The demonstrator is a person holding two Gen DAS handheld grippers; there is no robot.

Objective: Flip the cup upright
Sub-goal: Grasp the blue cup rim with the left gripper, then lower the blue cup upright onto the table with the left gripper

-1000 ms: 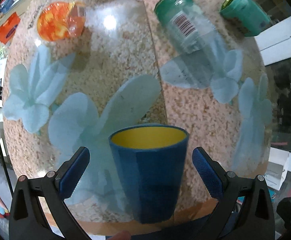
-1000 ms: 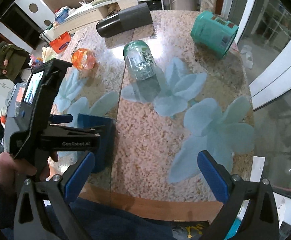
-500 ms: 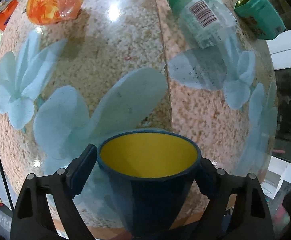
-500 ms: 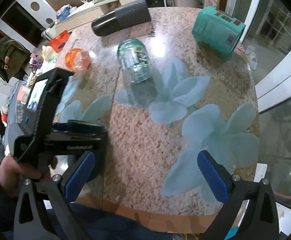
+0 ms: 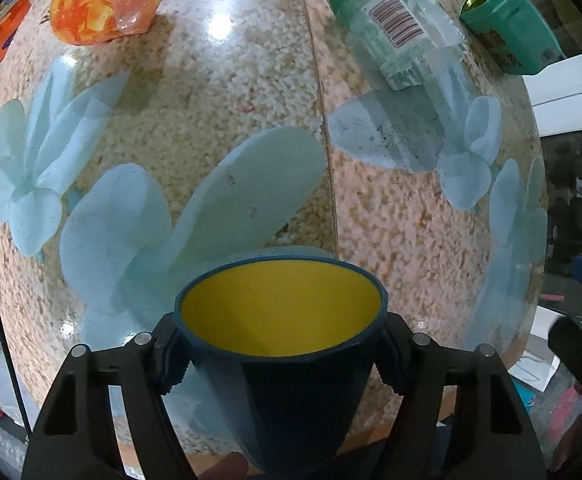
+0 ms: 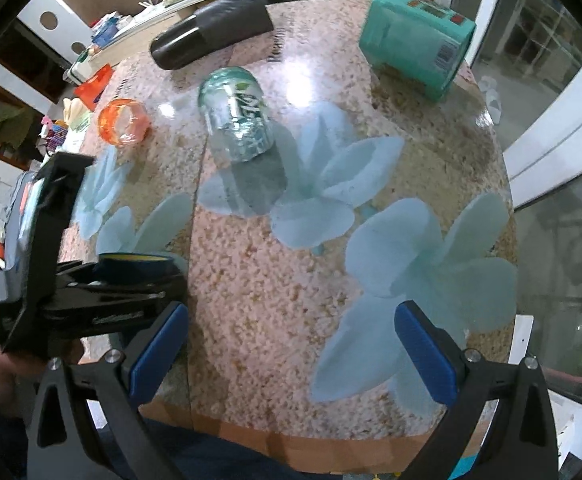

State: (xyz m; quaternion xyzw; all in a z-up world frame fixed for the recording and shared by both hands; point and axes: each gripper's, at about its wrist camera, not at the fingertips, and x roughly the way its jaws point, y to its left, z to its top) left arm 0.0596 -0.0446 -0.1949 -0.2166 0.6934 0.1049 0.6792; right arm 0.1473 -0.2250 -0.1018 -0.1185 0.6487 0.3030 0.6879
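A blue cup [image 5: 287, 360] with a yellow inside is held upright, mouth up, by the left gripper [image 5: 279, 356], whose pads are pressed against both sides just under the rim, at the near left edge of the table [image 6: 283, 288]. The right gripper [image 6: 291, 348] is seen spread wide over the near edge, with nothing between its pads. A bottle [image 6: 237, 114] is seen lying farther back at mid-table, with a teal tin [image 6: 415, 48] at the far right.
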